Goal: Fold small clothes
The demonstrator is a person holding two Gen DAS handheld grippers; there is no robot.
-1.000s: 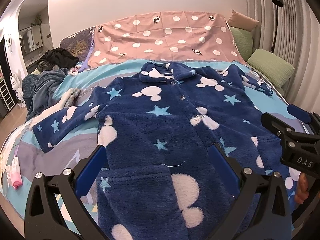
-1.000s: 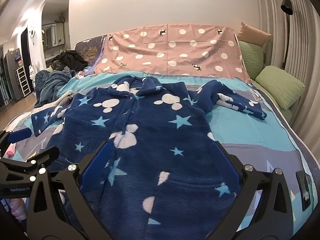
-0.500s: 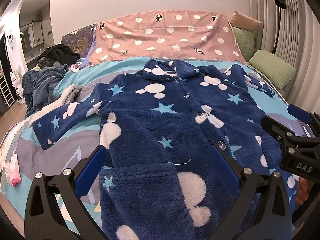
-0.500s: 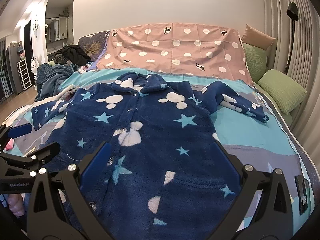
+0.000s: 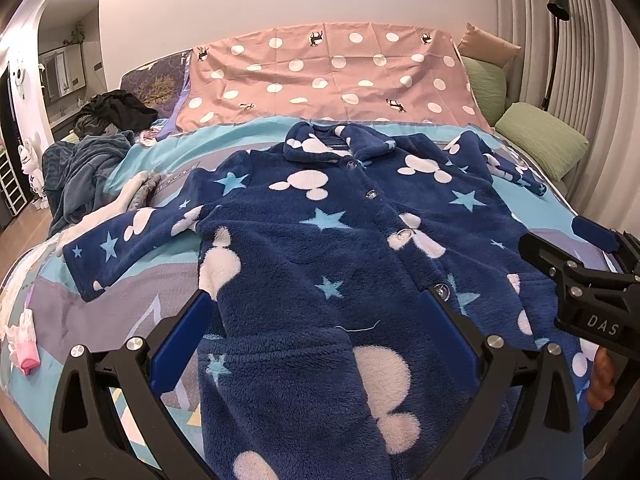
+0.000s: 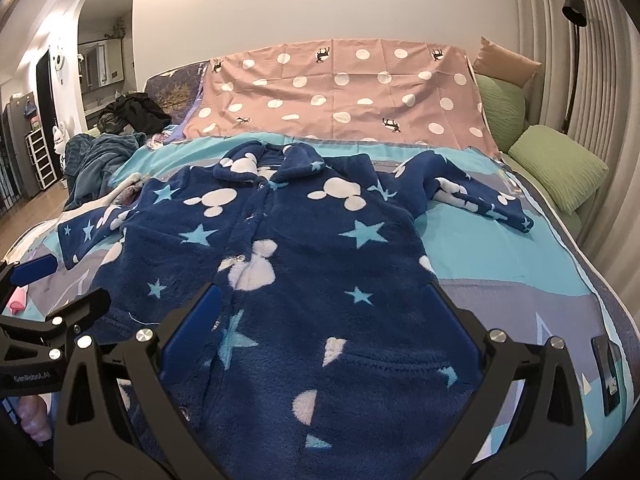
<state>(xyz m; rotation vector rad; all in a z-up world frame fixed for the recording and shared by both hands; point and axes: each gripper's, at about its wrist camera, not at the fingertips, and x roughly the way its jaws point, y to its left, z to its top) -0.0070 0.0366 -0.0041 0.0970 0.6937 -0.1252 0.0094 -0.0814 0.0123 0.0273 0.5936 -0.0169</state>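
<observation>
A small navy fleece pajama top (image 5: 320, 248) with white mouse heads, light blue stars and clear buttons lies face up on the bed, collar toward the headboard, both sleeves spread out. It also shows in the right wrist view (image 6: 320, 264). My left gripper (image 5: 316, 332) is open and empty, hovering above the hem on the left pocket side. My right gripper (image 6: 320, 320) is open and empty above the hem on the right side. Each gripper shows at the edge of the other's view: the right gripper (image 5: 580, 272) and the left gripper (image 6: 48, 300).
The bed has a light blue and grey sheet (image 6: 500, 248) and a pink dotted cover (image 5: 328, 68) at the head. Green pillows (image 6: 560, 164) lie at right. A dark blanket pile (image 5: 80, 168) lies at left. A small pink garment (image 5: 24, 356) sits near the left bed edge.
Both views have risen and pulled back slightly, so more of the top's hem and the sheet show. The top has not moved. Both grippers stay open.
</observation>
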